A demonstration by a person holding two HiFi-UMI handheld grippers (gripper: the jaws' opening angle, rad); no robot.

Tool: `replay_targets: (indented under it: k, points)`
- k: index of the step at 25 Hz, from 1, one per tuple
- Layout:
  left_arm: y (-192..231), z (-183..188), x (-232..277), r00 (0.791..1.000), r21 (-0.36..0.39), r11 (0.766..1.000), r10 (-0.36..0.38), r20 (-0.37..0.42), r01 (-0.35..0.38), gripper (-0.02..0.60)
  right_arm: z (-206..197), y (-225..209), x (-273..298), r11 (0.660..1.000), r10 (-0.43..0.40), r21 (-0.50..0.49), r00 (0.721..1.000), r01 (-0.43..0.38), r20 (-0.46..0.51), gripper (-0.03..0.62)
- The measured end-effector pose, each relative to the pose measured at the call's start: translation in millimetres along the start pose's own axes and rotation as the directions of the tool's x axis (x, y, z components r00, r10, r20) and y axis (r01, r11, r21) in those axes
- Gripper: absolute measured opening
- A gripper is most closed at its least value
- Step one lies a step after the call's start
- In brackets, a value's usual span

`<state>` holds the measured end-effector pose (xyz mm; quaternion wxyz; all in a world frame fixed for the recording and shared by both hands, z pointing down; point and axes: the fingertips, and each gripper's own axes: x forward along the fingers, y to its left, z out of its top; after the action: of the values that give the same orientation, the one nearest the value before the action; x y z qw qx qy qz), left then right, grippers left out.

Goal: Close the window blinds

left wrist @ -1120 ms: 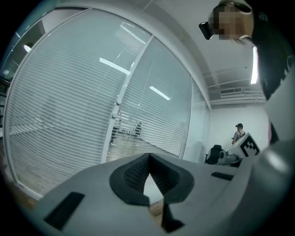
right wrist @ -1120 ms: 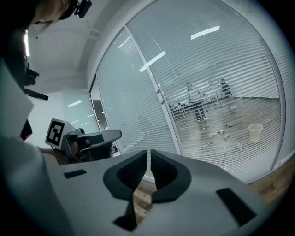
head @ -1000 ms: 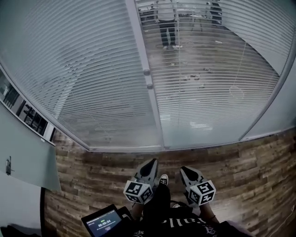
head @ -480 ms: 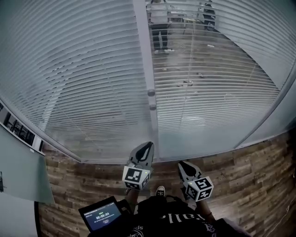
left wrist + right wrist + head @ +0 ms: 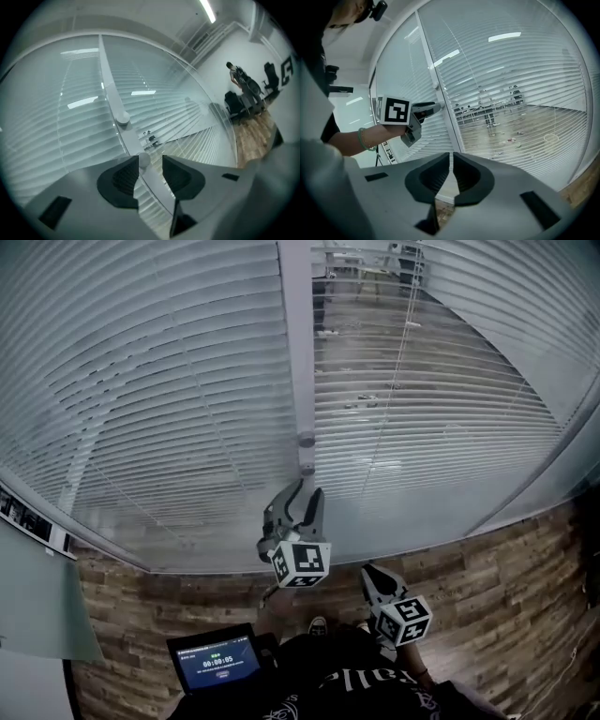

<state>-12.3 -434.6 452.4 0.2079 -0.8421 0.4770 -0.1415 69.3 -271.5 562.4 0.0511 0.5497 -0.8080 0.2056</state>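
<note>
White slatted blinds (image 5: 169, 381) hang behind the glass on both sides of a grey upright post (image 5: 298, 343). The slats on the right (image 5: 441, 399) are open, and the room beyond shows through. Two round knobs sit on the post, an upper knob (image 5: 123, 118) and a lower knob (image 5: 143, 160). My left gripper (image 5: 307, 491) is raised to the post. Its jaws have just been opening and now stand open, with the lower knob between the tips. It also shows in the right gripper view as the left gripper (image 5: 433, 107). My right gripper (image 5: 372, 573) hangs lower, shut and empty.
A thin pull cord (image 5: 405, 315) hangs in front of the right blind. A tablet (image 5: 216, 662) with a lit screen sits at my lower left. Wood-plank floor (image 5: 506, 559) runs along the foot of the window. A wall panel (image 5: 37, 606) stands at the left.
My left gripper has risen from waist height to the post's knobs, rolled over, and its jaws have opened. The window has come closer. My right gripper stays low.
</note>
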Motion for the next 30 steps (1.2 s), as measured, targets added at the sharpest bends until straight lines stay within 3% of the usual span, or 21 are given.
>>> replay_targets:
  k: [2, 5, 9, 11, 14, 16, 17, 18, 19, 20, 21, 22, 23, 24, 25, 26, 27, 28, 29, 30]
  points:
    - [-0.6, 1.9, 13.2, 0.998, 0.098, 0.994, 0.049, -0.032, -0.046, 0.143, 2.8, -8.9, -0.1, 1.0, 0.004, 0.005, 1.0, -0.004, -0.009, 0.037]
    - [6.3, 5.4, 24.5, 0.99, 0.231, 0.967, 0.127, -0.055, -0.111, 0.143, 7.2, -22.2, 3.6, 1.0, 0.019, 0.001, 1.0, -0.019, -0.023, 0.037]
    - [9.3, -1.0, 42.8, 0.985, 0.367, 0.927, 0.126, -0.116, -0.076, 0.143, 15.2, -32.7, 17.0, 0.999, 0.052, -0.006, 0.998, -0.053, -0.046, 0.037]
    - [14.1, -6.2, 48.4, 0.981, 0.378, 0.923, 0.135, -0.139, -0.074, 0.144, 21.5, -38.5, 24.1, 0.997, 0.07, -0.008, 0.996, -0.07, -0.047, 0.037]
    - [17.2, -4.6, 50.3, 0.979, 0.246, 0.962, 0.152, -0.133, -0.116, 0.13, 28.5, -53.2, 27.0, 0.996, 0.088, -0.005, 0.995, -0.088, -0.044, 0.037]
    - [15.8, -2.0, 47.7, 0.979, 0.007, 0.987, 0.162, -0.121, -0.162, 0.129, 28.5, -61.8, 23.6, 0.995, 0.099, 0.008, 0.994, -0.098, -0.043, 0.037]
    - [17.6, -1.4, 44.9, 0.98, -0.181, 0.966, 0.167, -0.112, -0.186, 0.127, 28.1, -63.4, 22.3, 0.994, 0.106, 0.017, 0.994, -0.105, -0.042, 0.037]
    - [21.2, -1.3, 41.4, 0.98, -0.399, 0.895, 0.174, -0.1, -0.199, 0.127, 27.8, -63.5, 21.6, 0.993, 0.113, 0.023, 0.993, -0.112, -0.042, 0.037]
    - [25.5, -1.4, 37.7, 0.98, -0.612, 0.766, 0.18, -0.086, -0.194, 0.127, 27.5, -62.9, 21.5, 0.992, 0.121, 0.026, 0.992, -0.12, -0.042, 0.037]
    - [29.2, -2.4, 34.9, 0.98, -0.79, 0.589, 0.188, -0.069, -0.168, 0.126, 27.3, -62.6, 21.6, 0.991, 0.129, 0.026, 0.991, -0.128, -0.043, 0.037]
    - [31.0, -4.6, 34.0, 0.98, -0.917, 0.38, 0.195, -0.046, -0.119, 0.126, 27.0, -63.3, 22.1, 0.99, 0.137, 0.026, 0.989, -0.136, -0.045, 0.037]
    - [30.5, -7.1, 35.4, 0.979, -0.984, 0.169, 0.202, -0.019, -0.054, 0.126, 26.8, -65.3, 23.0, 0.989, 0.146, 0.026, 0.988, -0.145, -0.048, 0.037]
    - [29.2, -9.0, 38.6, 0.978, -1.0, 0.002, 0.209, 0.007, 0.007, 0.124, 26.9, -68.6, 24.4, 0.988, 0.153, 0.028, 0.987, -0.152, -0.05, 0.037]
    - [28.5, -9.6, 42.3, 0.977, -0.996, -0.078, 0.212, 0.026, 0.043, 0.124, 27.6, -72.6, 26.1, 0.987, 0.159, 0.032, 0.986, -0.157, -0.053, 0.037]
    - [28.7, -8.7, 45.6, 0.978, -0.998, -0.053, 0.207, 0.032, 0.044, 0.126, 28.7, -76.7, 27.6, 0.986, 0.163, 0.036, 0.985, -0.161, -0.056, 0.037]
    - [29.4, -6.5, 47.1, 0.98, -0.998, 0.064, 0.196, 0.023, 0.01, 0.126, 29.9, -80.4, 28.7, 0.986, 0.166, 0.039, 0.984, -0.164, -0.059, 0.037]
    - [29.5, -3.2, 46.4, 0.983, -0.968, 0.248, 0.185, -0.001, -0.048, 0.126, 30.5, -83.1, 28.9, 0.985, 0.168, 0.039, 0.984, -0.166, -0.062, 0.037]
    - [27.3, 0.6, 44.0, 0.984, -0.878, 0.464, 0.177, -0.036, -0.115, 0.126, 30.3, -84.7, 28.3, 0.985, 0.17, 0.038, 0.983, -0.168, -0.064, 0.037]
    - [23.2, 3.7, 41.1, 0.981, -0.716, 0.675, 0.177, -0.078, -0.179, 0.127, 29.5, -85.4, 27.3, 0.984, 0.174, 0.036, 0.983, -0.172, -0.065, 0.037]
    - [18.6, 5.9, 38.9, 0.974, -0.49, 0.843, 0.19, -0.12, -0.224, 0.127, 28.6, -85.2, 26.6, 0.984, 0.179, 0.035, 0.982, -0.177, -0.067, 0.037]
